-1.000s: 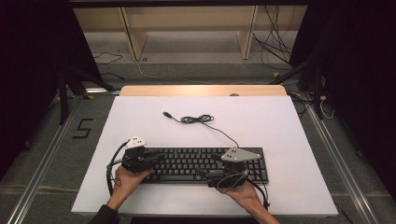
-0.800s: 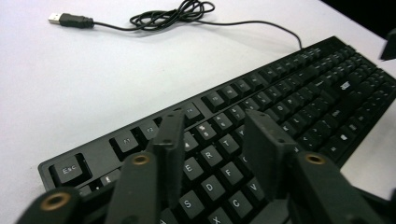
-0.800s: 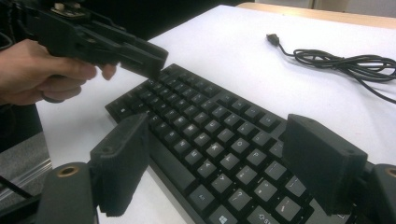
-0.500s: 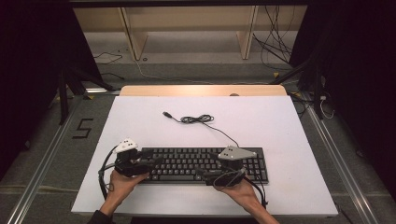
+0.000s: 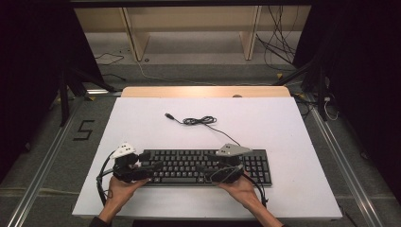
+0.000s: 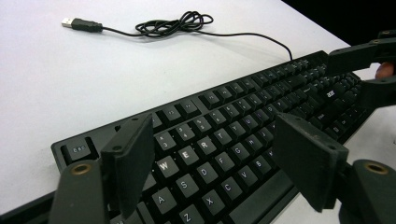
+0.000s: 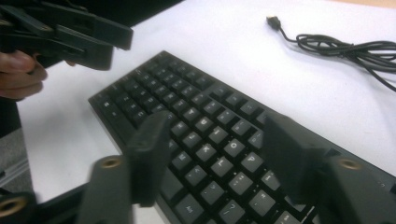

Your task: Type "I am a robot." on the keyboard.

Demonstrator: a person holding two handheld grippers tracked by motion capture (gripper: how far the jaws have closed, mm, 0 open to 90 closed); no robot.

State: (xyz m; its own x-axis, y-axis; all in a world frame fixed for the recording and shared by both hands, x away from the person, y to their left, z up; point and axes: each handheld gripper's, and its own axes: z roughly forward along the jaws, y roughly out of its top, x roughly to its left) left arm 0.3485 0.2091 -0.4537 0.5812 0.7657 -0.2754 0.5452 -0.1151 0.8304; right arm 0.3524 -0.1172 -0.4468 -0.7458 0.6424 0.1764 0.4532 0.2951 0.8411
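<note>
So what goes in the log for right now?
left gripper: jaws just opening, over keyboard | right gripper: jaws just closing, nothing gripped | cable: loose on table

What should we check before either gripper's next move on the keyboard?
1. Left gripper jaws open, nothing between the pads, after just opening: ok.
2. Right gripper jaws apart above the keys, after just closing somewhat, nothing gripped: ok.
3. Keyboard lying flat on the white table, fully on its surface: ok.
4. Cable loosely coiled beyond the keyboard, USB plug free on the table: ok.
5. Cable away from both grippers: ok.
6. Whether either gripper's jaws touch the keys: cannot tell.
</note>
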